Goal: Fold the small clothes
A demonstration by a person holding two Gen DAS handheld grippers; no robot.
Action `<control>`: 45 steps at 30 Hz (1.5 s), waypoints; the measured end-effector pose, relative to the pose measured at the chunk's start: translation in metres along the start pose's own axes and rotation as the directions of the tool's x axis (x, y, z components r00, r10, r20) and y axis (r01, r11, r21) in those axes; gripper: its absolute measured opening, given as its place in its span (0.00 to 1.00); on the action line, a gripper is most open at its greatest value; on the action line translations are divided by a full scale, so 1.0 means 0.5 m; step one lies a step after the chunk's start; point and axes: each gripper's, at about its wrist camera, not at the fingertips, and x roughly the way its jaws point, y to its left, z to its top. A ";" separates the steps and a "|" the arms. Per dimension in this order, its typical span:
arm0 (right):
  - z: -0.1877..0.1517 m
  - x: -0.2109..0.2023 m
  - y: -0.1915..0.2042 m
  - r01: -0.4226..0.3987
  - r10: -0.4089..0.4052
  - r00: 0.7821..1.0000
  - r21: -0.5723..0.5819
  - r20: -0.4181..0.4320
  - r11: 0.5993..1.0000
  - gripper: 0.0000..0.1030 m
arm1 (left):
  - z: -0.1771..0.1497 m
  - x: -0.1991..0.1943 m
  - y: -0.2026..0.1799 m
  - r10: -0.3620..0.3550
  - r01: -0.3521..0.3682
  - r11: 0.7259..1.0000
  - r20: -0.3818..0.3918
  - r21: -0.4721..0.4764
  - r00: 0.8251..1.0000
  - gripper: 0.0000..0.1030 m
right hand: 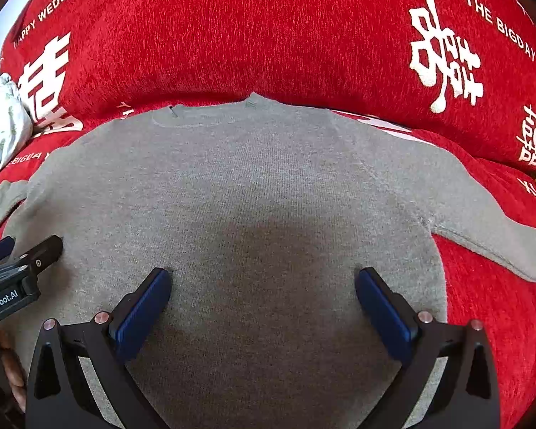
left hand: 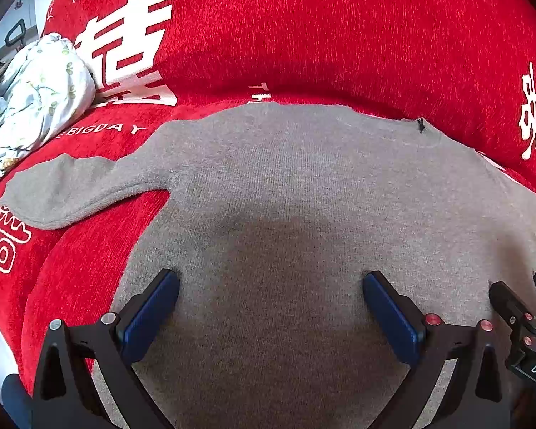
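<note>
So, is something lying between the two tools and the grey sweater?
Nothing visible. The left tool and right tool, both open, hover directly over the grey sweater, spread flat on the red cover.

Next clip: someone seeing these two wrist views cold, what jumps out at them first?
The grey sweater dominates, spread flat across the middle with its neckline at the far edge and a sleeve out to each side. Beneath and behind it glows the red sofa cover with large white characters and "HAPPY WEDDING" lettering. Both the left gripper and the right gripper sit low over the sweater's near part, jaws wide open, and a crumpled floral cloth lies at far left.
</note>
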 end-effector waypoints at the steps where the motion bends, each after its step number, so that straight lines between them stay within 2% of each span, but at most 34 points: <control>1: 0.000 -0.001 0.001 0.002 -0.002 1.000 -0.002 0.002 1.000 1.00 | 0.000 0.000 0.000 0.001 -0.001 1.000 0.000 0.000 1.000 1.00; 15: -0.002 0.002 -0.001 0.001 -0.001 1.000 0.001 -0.001 1.000 1.00 | 0.002 0.000 -0.001 0.006 -0.006 1.000 -0.008 -0.008 1.000 1.00; 29: 0.000 0.007 0.001 0.017 -0.017 1.000 -0.017 -0.019 1.000 1.00 | 0.009 -0.003 -0.002 0.010 -0.009 1.000 -0.097 0.007 0.995 1.00; 34: 0.017 0.016 -0.002 0.016 -0.017 0.994 -0.012 -0.104 1.000 1.00 | 0.023 0.001 -0.001 0.004 -0.004 1.000 -0.208 0.001 0.978 1.00; 39: 0.032 0.026 -0.003 0.014 -0.016 0.979 -0.010 -0.201 1.000 1.00 | 0.039 0.011 -0.003 -0.001 0.007 1.000 -0.319 0.018 0.948 1.00; 42: 0.043 0.034 -0.005 0.006 -0.009 0.965 -0.012 -0.263 1.000 1.00 | 0.046 0.012 -0.006 -0.001 0.012 1.000 -0.359 0.027 0.933 1.00; 45: 0.049 0.033 -0.010 -0.010 0.007 0.955 -0.006 -0.296 1.000 1.00 | 0.052 0.003 -0.009 -0.030 0.037 0.999 -0.356 0.014 0.934 1.00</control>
